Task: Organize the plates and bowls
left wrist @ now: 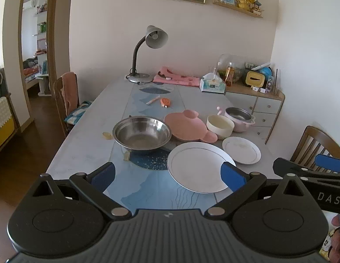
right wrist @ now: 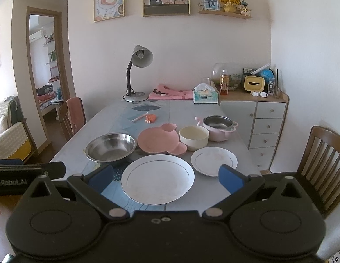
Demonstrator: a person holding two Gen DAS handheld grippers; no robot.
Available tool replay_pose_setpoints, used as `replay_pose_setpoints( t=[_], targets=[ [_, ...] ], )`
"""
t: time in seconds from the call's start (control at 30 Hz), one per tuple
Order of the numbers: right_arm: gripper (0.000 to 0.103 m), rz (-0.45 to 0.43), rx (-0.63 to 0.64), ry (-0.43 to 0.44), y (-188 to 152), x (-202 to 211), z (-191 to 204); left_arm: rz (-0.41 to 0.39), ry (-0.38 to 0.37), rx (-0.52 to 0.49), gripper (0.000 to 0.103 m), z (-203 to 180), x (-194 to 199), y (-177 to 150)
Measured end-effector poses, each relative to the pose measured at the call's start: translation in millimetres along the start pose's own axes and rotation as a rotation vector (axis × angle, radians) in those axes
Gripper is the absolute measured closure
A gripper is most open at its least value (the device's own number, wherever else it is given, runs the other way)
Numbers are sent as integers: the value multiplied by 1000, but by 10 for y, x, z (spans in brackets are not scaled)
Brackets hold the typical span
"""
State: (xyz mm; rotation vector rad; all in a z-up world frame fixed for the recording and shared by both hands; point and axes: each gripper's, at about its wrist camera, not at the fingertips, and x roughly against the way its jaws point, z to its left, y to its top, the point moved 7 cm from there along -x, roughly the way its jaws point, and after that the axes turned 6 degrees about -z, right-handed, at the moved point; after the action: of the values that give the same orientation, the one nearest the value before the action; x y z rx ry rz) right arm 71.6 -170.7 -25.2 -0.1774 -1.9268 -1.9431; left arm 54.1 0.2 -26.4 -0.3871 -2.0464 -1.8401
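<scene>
On the table lie a large white plate, a small white plate, a steel bowl, a pink bear-shaped plate, a cream bowl and a pink pot with a steel inside. My left gripper is open and empty above the near table edge, before the large plate. My right gripper is open and empty, its jaws either side of the large plate, above it.
A desk lamp, pink cloth, tissue box, pen and orange item sit at the far end. A cabinet stands right. Wooden chairs stand left and right.
</scene>
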Motion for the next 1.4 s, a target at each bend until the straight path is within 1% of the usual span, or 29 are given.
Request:
replay_pose_setpoints(
  t=[0.3,0.6,0.7,0.83,0.97,1.07,1.27,1.4],
  targets=[
    [0,-8,4,-2,34,-15,13,-1,5,2,0,19,-11,22],
    [0,-4,8,1,51,-28,6,-18,-25,-1,0,-22,4,50],
    [0,-10,11,-5,61,-12,-11,-21,-24,-2,0,-35,8,49],
    [0,-8,12,-6,67,-21,-36,-12,-30,9,0,-35,-27,48],
    [0,8,8,-1,55,-94,-68,8,-6,-5,0,-45,-140,45],
    [0,36,14,12,25,-209,-95,20,-8,3,0,-57,-245,38],
    [2,68,26,33,15,-505,-153,46,6,-5,0,-128,-566,55],
    [2,88,18,40,15,-737,-249,61,-10,2,0,-167,-818,66]
  ],
)
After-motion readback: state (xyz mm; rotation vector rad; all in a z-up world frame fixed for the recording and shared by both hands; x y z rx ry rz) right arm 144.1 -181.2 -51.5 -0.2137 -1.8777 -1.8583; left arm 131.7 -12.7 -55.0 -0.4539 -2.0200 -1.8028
